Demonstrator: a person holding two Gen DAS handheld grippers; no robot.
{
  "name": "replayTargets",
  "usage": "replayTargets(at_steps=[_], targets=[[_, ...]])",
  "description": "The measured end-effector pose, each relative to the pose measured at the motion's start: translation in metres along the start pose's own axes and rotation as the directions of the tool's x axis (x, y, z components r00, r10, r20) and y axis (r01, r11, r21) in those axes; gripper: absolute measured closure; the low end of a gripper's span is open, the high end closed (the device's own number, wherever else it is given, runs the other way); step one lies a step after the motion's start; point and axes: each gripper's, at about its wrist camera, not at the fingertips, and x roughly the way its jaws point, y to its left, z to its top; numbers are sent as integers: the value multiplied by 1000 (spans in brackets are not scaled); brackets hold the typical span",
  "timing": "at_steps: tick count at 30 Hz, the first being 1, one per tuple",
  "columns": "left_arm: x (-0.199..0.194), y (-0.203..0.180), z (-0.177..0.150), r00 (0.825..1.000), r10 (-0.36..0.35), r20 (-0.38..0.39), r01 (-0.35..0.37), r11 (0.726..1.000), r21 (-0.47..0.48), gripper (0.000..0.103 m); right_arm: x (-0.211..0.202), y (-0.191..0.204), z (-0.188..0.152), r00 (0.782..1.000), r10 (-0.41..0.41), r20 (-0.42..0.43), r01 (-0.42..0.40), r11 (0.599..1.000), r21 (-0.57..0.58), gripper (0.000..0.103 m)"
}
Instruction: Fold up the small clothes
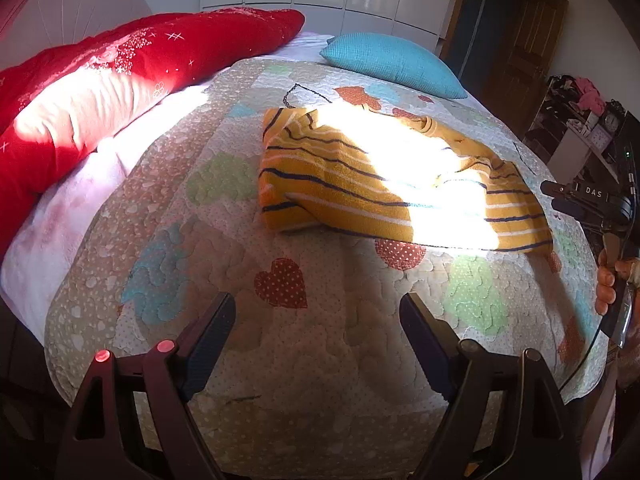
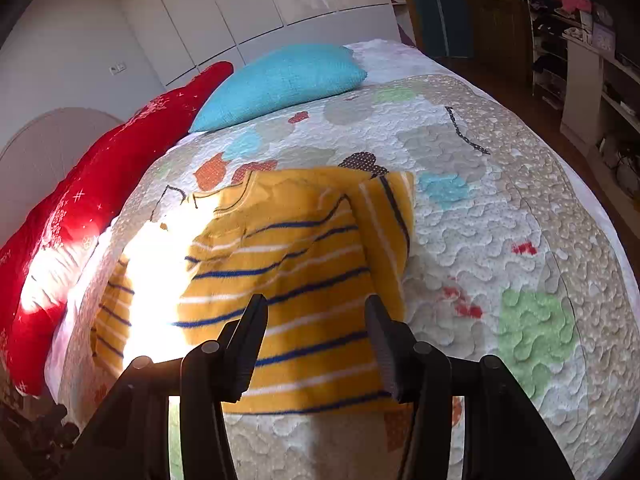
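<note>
A small yellow sweater [image 2: 288, 280] with dark blue and white stripes is laid on a patchwork quilt [image 2: 500, 240] that covers the bed. The garment is seen partly folded: one side panel is turned over onto the body, and a sleeve is bunched at the far-left edge in the left wrist view. A broad patch of sunlight is cast across its middle, so the detail there is washed out. The neckline is turned toward the far end of the bed, and the hem lies nearest the right wrist camera.

The right gripper [image 2: 316, 344] is held just above the hem of the sweater, its jaws parted with the striped cloth visible between and beneath them; the pads are not seen pressing on the fabric, and nothing is gripped. In the left wrist view this same tool is seen at the right edge, carried by a hand [image 1: 610, 280].

The left gripper [image 1: 318, 340] is held over bare quilt, well apart from the sweater, with its jaws spread wide and nothing between them. A red dotted heart patch is seen on the quilt between its fingers.

Beyond the sweater a turquoise pillow [image 2: 280, 80] is laid at the far end of the bed, and a red duvet [image 1: 120, 76] is heaped along the side. White wardrobe doors [image 2: 260, 4] are seen behind, and cluttered shelves [image 2: 568, 20] stand to the right.
</note>
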Motion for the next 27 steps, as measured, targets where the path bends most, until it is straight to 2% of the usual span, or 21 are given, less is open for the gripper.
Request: replayTargets(at_steps=[6, 13, 27], targets=[[-20, -10, -5, 998, 50, 46, -53, 997, 55, 20, -22, 21, -40, 1000, 30, 4, -30, 999, -33, 46], [-31, -1, -6, 995, 73, 64, -76, 996, 41, 20, -32, 43, -65, 995, 100, -7, -100, 994, -39, 40], [4, 26, -3, 996, 90, -26, -91, 995, -37, 20, 12, 81, -91, 983, 148, -112, -157, 985, -75, 39]])
